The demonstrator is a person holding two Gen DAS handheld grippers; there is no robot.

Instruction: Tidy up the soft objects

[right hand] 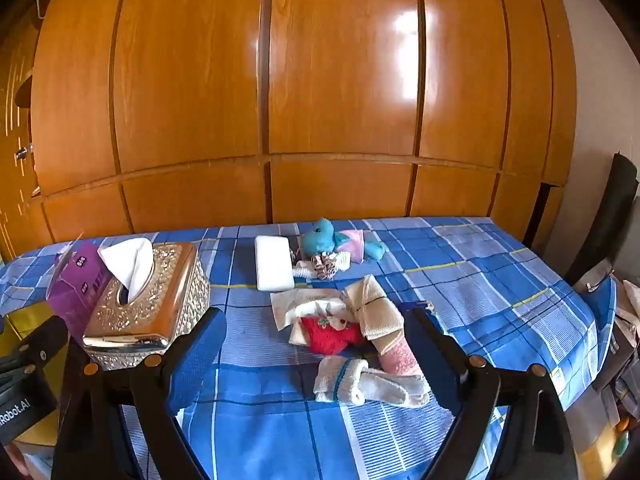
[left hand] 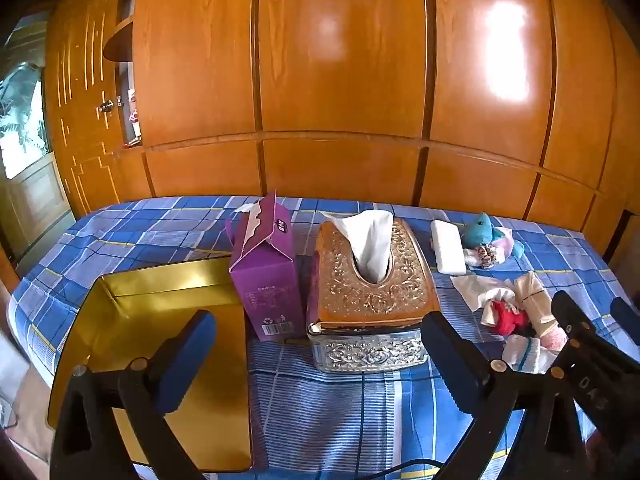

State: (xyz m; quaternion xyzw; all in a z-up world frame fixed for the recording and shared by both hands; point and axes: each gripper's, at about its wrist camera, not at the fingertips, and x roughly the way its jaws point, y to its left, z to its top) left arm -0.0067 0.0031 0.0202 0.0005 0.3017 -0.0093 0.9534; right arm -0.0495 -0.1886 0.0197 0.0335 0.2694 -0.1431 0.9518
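Blue checked cloth (right hand: pixel 460 264), two tissue boxes, one gold tray (left hand: pixel 160 304), one plush (right hand: pixel 320 236), both claws released, empty.

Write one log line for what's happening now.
left tool: open, empty | right tool: open, empty | socks: loose on bed | tray: empty

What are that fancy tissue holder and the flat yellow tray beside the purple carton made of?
The tissue holder looks like embossed metal or metal-plated plastic: scrolled relief and bright reflections, gold-toned on top, silvery on the sides. The yellow tray seems glossy gold card or thin sheet metal, with mirror-like sheen and crisp folded walls; I can't tell which.
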